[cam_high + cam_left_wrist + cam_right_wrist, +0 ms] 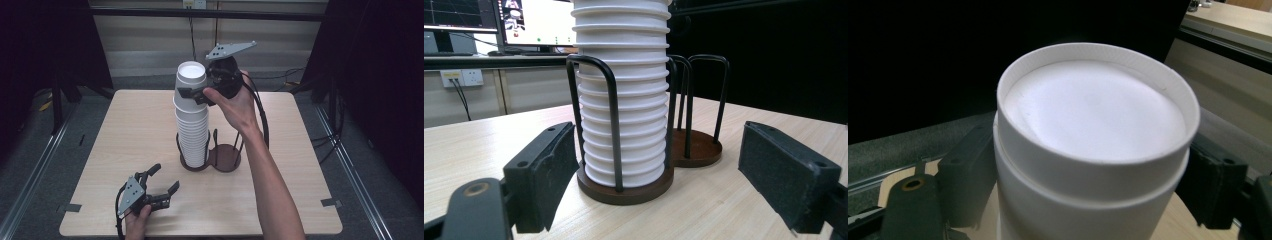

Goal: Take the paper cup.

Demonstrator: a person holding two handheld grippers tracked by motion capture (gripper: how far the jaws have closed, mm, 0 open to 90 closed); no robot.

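Right hand-held gripper [196, 93] closed on the top cup [190, 79] of the upright cup stack [192, 131], whose long axis stands vertical in the rack [226, 159] mid-table. Left hand-held gripper [161, 183] rests wide open and empty, well below, near the table [130, 125] front edge.

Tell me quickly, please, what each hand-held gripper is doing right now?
Left hand-held gripper: open, holding nothing, low over the table.
Right hand-held gripper: jaws on either side of the top cup of the cup stack, apparently shut on it.
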